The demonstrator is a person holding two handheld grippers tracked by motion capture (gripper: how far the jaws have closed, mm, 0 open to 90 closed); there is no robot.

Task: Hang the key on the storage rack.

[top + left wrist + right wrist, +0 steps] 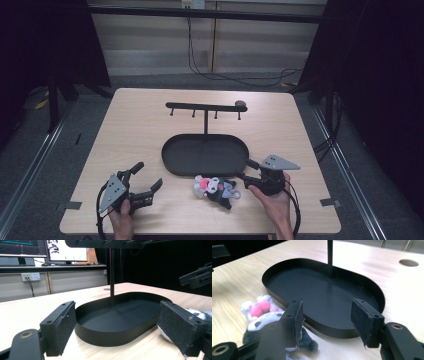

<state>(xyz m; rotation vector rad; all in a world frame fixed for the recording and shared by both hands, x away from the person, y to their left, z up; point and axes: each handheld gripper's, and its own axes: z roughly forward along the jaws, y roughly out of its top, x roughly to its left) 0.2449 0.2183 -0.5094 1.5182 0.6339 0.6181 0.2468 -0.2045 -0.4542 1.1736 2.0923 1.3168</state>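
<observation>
A small plush toy (pixel 216 188) lies on the worktop (pixel 135 125), just in front of the black oval tray (pixel 172 150) that forms the foot of a hook stand (pixel 205 107), and between the two grippers. The left gripper (pixel 147 176) rests near the front-left corner with its fingers spread wide and empty. The right gripper (pixel 245 170) sits just beside the toy, its fingers (pixel 295 320) also apart and holding nothing. The toy looks light, soft and squashy (no stiff part is visible), so it should compress under a pinch; I judge the plump middle of its body the safest place to grip, not a thin limb.
</observation>
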